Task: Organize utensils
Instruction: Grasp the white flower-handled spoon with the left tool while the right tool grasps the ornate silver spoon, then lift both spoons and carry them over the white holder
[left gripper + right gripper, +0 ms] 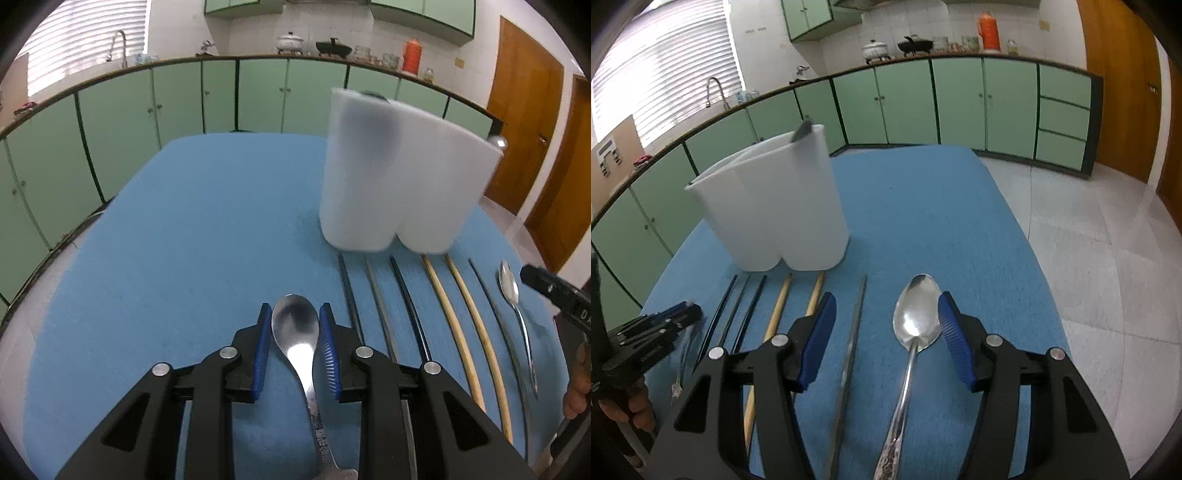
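- The left gripper is clamping its blue pads on a short spoon lying on the blue mat; the handle's end is being cut off by the frame
- The right gripper is standing with jaws apart around a long spoon and one grey chopstick, near the mat's right edge
- The white holder is standing behind the chopstick row; something dark is poking from it, too blurred to name
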The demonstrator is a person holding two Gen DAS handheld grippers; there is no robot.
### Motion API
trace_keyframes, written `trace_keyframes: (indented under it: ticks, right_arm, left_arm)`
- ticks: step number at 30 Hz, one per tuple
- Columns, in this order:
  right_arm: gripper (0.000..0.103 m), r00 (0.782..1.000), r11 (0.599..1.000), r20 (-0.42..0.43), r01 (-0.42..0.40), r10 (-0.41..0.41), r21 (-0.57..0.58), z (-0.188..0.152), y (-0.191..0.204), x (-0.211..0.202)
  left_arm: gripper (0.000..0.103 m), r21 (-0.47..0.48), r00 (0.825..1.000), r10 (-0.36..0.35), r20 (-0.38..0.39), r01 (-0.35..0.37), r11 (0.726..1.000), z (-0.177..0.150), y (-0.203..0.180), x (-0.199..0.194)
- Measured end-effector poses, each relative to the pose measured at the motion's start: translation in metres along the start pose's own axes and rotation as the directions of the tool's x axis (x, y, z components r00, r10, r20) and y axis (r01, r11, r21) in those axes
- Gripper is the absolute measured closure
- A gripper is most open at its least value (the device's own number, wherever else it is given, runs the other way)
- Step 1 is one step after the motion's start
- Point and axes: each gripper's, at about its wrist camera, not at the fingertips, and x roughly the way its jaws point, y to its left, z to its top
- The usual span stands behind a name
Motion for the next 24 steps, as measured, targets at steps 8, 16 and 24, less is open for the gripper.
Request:
trace_keyframes:
  ticks: [8,16,24]
  right_arm:
    - [0.055,0.993,0.998,-0.100,0.065,-0.063,0.026,0.006,-0.004,0.030]
    - [0.059,0.986,0.995,-0.143,0.094,-0.087,0.043,0.008,-0.007,0.045]
    - [0.058,0.989,0.994,-0.120,0.096,-0.090,0.047,0.011,-0.008,0.035]
  left_arm:
    - [0.077,-0.003,1.000,0.003,0.024,-0.003,1.000,0.012,0.005,0.003]
    - [0.077,0.001,0.999,-0.019,0.031,0.019,1.000,0.014,0.003,0.005]
    - [0.077,0.017,0.999,-0.017,0.041,0.017,1.000,0.014,0.002,0.003]
